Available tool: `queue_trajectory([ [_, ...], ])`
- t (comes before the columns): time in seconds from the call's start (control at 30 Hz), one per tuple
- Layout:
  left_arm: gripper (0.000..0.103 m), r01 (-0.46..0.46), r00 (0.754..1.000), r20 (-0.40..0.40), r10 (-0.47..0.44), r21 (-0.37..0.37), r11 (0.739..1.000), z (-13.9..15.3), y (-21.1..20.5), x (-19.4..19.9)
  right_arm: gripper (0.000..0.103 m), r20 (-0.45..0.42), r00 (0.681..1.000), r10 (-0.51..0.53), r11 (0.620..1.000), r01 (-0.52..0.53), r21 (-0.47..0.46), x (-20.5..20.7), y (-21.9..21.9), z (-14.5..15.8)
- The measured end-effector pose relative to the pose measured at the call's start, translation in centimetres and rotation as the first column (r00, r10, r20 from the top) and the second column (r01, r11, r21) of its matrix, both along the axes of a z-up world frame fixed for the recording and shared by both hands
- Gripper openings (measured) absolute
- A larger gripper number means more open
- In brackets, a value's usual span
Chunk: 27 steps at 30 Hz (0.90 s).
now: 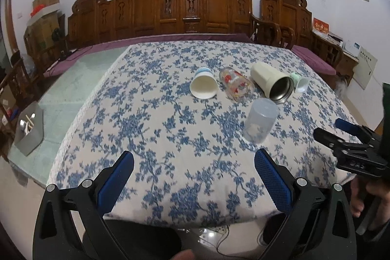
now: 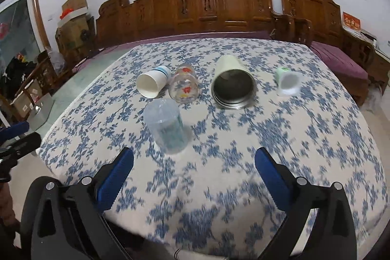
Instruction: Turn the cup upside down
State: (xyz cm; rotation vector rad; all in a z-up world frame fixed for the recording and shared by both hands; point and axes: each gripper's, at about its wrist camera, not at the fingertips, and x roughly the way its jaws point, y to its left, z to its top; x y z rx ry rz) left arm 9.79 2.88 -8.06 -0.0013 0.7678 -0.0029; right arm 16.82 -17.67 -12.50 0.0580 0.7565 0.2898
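Note:
A translucent plastic cup [image 1: 260,121] [image 2: 167,125] stands upside down on the blue-flowered tablecloth [image 1: 170,138] [image 2: 268,138]. Behind it several cups lie on their sides: a white paper cup [image 1: 204,86] [image 2: 152,82], a clear glass with red print [image 1: 235,84] [image 2: 184,85], a cream steel-lined tumbler [image 1: 271,82] [image 2: 232,84] and a small green-and-white cup [image 1: 300,83] [image 2: 287,79]. My left gripper [image 1: 193,162] is open and empty near the table's front edge. My right gripper [image 2: 193,160] is open and empty, just right of the upturned cup; it also shows in the left wrist view [image 1: 338,130].
A carved wooden bench [image 1: 170,9] [image 2: 219,6] with purple cushions runs behind the table. A grey box [image 1: 30,130] sits on the floor at the left. Cardboard boxes [image 2: 73,23] are stacked at the back left.

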Motion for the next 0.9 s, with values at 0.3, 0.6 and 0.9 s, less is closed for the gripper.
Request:
queue_trajectory([
  [0.3, 0.095, 0.017, 1.0, 0.002, -0.017, -0.005, 1.0, -0.2, -1.1, -3.2, 0.1, 0.034, 0.999, -0.04, 0.999, 0.04, 0.013, -5.0, -2.0, 1.0],
  [0.6, 0.095, 0.022, 0.991, 0.134, -0.025, 0.022, 1.0, 4.6, -2.4, -7.0, 0.1, 0.205, 0.977, -0.066, 0.998, 0.067, -0.002, -9.9, -2.6, 6.8],
  [0.9, 0.095, 0.018, 0.966, 0.258, -0.025, 0.028, 0.999, 9.6, -3.2, -10.7, 0.1, 0.354, 0.932, -0.081, 0.997, 0.079, 0.02, -14.2, -2.6, 12.3],
])
